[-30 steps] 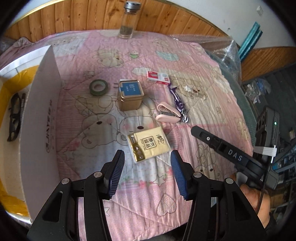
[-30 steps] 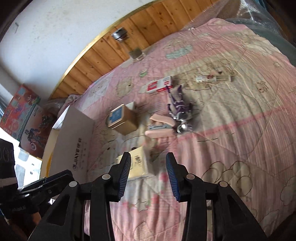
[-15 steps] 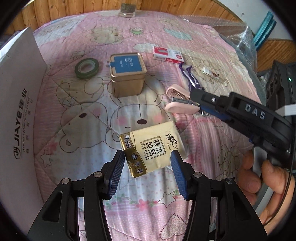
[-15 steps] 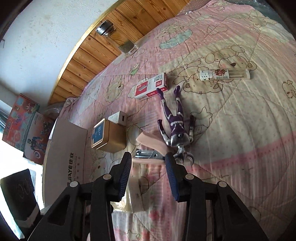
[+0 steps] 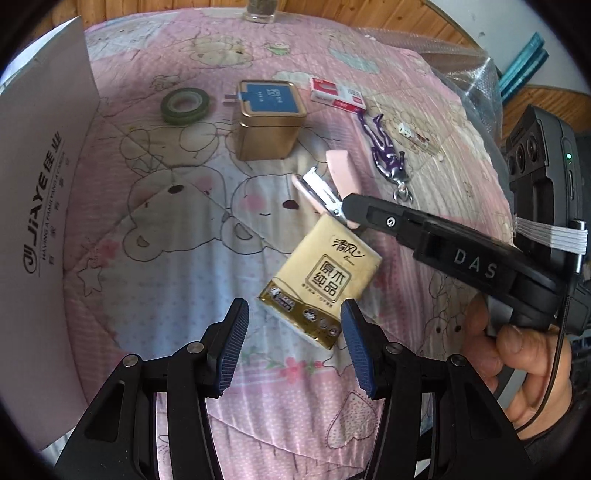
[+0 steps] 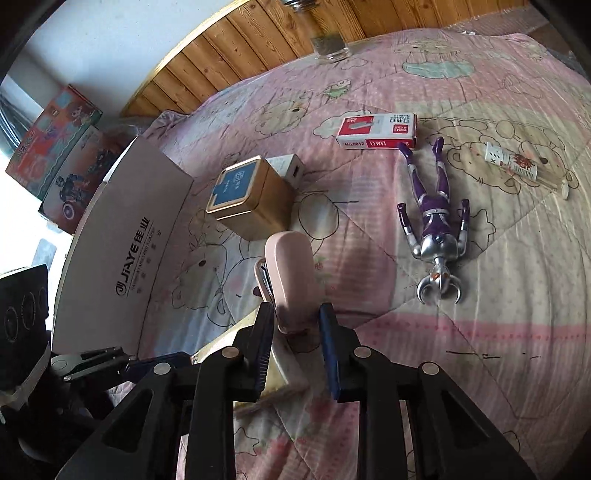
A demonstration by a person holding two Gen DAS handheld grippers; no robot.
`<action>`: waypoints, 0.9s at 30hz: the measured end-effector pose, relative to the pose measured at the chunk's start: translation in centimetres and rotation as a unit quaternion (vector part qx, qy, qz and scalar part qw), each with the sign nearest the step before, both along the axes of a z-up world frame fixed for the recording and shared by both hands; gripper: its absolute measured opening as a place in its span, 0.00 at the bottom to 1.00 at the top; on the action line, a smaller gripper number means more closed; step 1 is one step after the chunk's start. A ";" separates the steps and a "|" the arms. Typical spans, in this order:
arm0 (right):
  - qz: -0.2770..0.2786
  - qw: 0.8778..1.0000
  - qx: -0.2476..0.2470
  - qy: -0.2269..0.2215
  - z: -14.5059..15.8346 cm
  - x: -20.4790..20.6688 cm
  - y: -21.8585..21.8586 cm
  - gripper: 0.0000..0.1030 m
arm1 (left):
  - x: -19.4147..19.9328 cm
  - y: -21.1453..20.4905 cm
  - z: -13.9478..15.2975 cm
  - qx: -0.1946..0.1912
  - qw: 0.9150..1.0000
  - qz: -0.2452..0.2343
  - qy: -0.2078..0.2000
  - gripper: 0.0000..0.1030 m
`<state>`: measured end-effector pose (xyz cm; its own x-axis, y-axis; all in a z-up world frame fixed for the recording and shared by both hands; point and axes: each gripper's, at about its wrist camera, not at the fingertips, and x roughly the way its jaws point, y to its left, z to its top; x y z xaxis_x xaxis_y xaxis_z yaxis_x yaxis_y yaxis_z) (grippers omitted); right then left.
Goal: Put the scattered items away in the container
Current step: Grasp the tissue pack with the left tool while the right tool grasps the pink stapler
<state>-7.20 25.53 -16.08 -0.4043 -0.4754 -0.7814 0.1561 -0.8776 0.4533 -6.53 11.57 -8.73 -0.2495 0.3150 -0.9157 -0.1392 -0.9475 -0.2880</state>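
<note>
Left wrist view is filled by a pink quilt (image 5: 177, 229) printed with cartoon bears, spread over the whole surface. The left gripper (image 5: 293, 343) is held wide open with nothing between its blue pads, and a tissue pack (image 5: 321, 280) is seen lying tilted on the quilt just ahead of it, toward 1 o'clock. A white cardboard box (image 5: 48, 206) with printed lettering stands along the 9 o'clock edge. Farther up, a gold tin (image 5: 269, 122) with a blue lid is set at 12 o'clock, a roll of green tape (image 5: 186, 105) at 11 o'clock, and a red and white staple box (image 5: 338, 96) at 1 o'clock. A glass jar (image 5: 261, 9) is placed at the far rim, against wooden wall panelling.

From the right wrist view, the right gripper (image 6: 297, 338) is seen closed partway around the near end of a pink stapler (image 6: 291, 273), whose far end is raised and hinged open; whether both pads press on it cannot be told. The stapler lies at 12 o'clock from the jaws, with the tin just beyond it. A purple and silver toy figure (image 6: 434, 218) is laid face down at 2 o'clock, and a clear tube (image 6: 524, 168) with a white cap rests farther right. Colourful toy boxes (image 6: 55, 147) are stacked at 10 o'clock beside a white wall.
</note>
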 end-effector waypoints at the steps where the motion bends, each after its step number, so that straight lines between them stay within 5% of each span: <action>1: -0.005 1.000 -0.003 0.005 0.1 -0.1 0.0 0.27 | 0.2 -0.4 0.0 -0.001 1.000 0.003 -0.001 0.53; 6: -0.027 1.000 -0.007 0.015 -0.6 -2.0 -0.3 0.44 | 0.3 -0.6 0.4 0.006 1.000 0.001 0.005 0.53; 10: -0.023 0.999 -0.029 0.009 -1.2 -2.4 -0.9 0.25 | -0.2 1.4 1.5 -0.016 0.998 -0.041 0.042 0.53; 15: -0.074 0.997 0.003 0.020 0.7 -2.1 2.2 0.25 | -1.2 5.0 0.7 -0.074 0.985 -0.130 0.085 0.56; 20: -0.069 0.998 0.010 -0.004 -0.5 -2.1 2.1 0.26 | -1.3 5.2 -2.5 -0.079 0.986 -0.129 0.064 0.63; 22: -0.061 0.998 0.022 0.000 -0.3 -2.3 1.7 0.26 | -0.5 5.5 -2.6 -0.094 0.983 -0.130 0.092 0.63; 24: -0.055 0.998 0.022 0.000 -0.5 -2.5 1.3 0.26 | -0.2 5.5 -2.5 -0.095 0.982 -0.128 0.098 0.58; 27: -0.057 0.998 0.033 0.009 -0.3 -2.3 1.2 0.25 | -0.4 4.5 -1.8 -0.084 0.986 -0.108 0.092 0.29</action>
<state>-9.51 26.71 -16.34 -0.4676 -0.3733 -0.8013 0.0605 -0.9178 0.3923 -6.94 16.03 -10.56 -0.3603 0.2276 -0.9047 -0.3789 -0.9219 -0.0810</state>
